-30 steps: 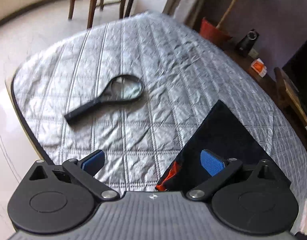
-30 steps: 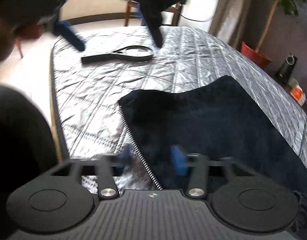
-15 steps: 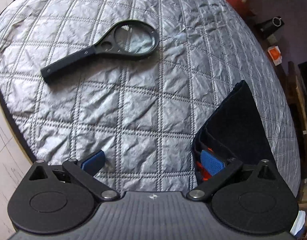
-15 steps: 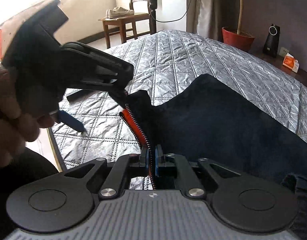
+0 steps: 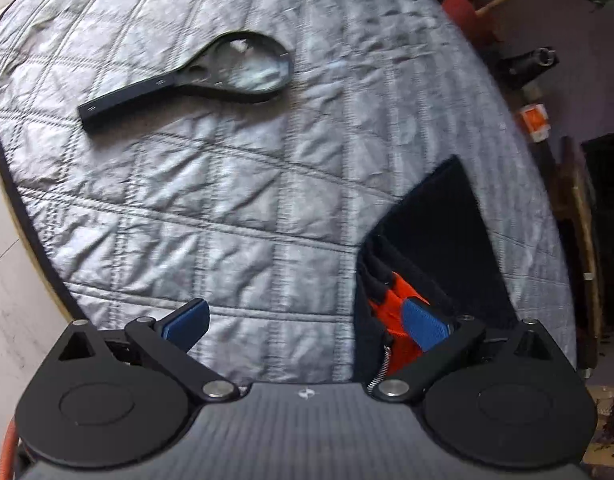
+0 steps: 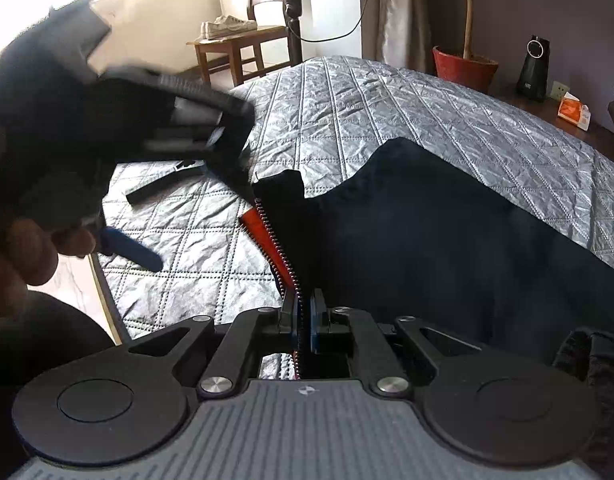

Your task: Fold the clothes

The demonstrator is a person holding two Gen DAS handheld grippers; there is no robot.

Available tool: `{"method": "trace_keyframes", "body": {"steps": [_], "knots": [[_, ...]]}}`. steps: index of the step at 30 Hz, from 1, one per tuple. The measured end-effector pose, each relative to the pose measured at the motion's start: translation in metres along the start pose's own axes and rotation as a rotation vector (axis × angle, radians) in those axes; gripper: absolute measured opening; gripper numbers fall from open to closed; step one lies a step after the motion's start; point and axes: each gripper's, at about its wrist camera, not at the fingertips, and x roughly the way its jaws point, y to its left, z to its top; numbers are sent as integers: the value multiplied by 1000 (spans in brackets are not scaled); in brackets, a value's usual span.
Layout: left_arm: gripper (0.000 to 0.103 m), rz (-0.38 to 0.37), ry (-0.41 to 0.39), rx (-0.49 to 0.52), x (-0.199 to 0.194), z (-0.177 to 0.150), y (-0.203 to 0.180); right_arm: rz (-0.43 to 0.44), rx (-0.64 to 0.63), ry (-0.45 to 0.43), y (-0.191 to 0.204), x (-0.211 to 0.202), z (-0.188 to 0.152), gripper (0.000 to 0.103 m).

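Right wrist view: right gripper clamped on jacket zipper edge.
Left gripper: wide open, collar to be pinched squarely.
Risk: slack between grips.

dark matt fleece-like garment with orange lining, metal zipper teeth; shiny crinkled quilted silver cover; black plastic magnifier.

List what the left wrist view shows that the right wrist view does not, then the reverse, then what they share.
Only the left wrist view: the whole magnifying glass, lens included, and the open left hand-held gripper from behind.

Only the right wrist view: the right hand-held gripper shut on the zipper edge, a wooden stool with sneakers.

Both: dark jacket with orange lining on the quilted silver cover.
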Motion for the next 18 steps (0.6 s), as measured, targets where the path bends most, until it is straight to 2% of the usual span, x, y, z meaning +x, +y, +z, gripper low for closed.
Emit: {"method": "trace_keyframes", "body": {"steps": [3,5,6,8,13,18], "knots": [[102,-66,20,-92,4,-3,5,3,15,-2,-2,1,-1,7],[102,-153,40,-202,6,-4,14,4,19,0,-3,1,-2,7],[102,-181,39,-215,6,-5,14,4,19,1,-3,1,-2,7],[102,-222,26,-203,5,-7,8,7,23,6,-3,2,-3,7],[102,-267,74,-84,20,-7,-16,20,31,5,-4,3,-4,7],[102,-295,94,-97,38,-8,-24,29,37,5,-5,3,-4,7]]}}
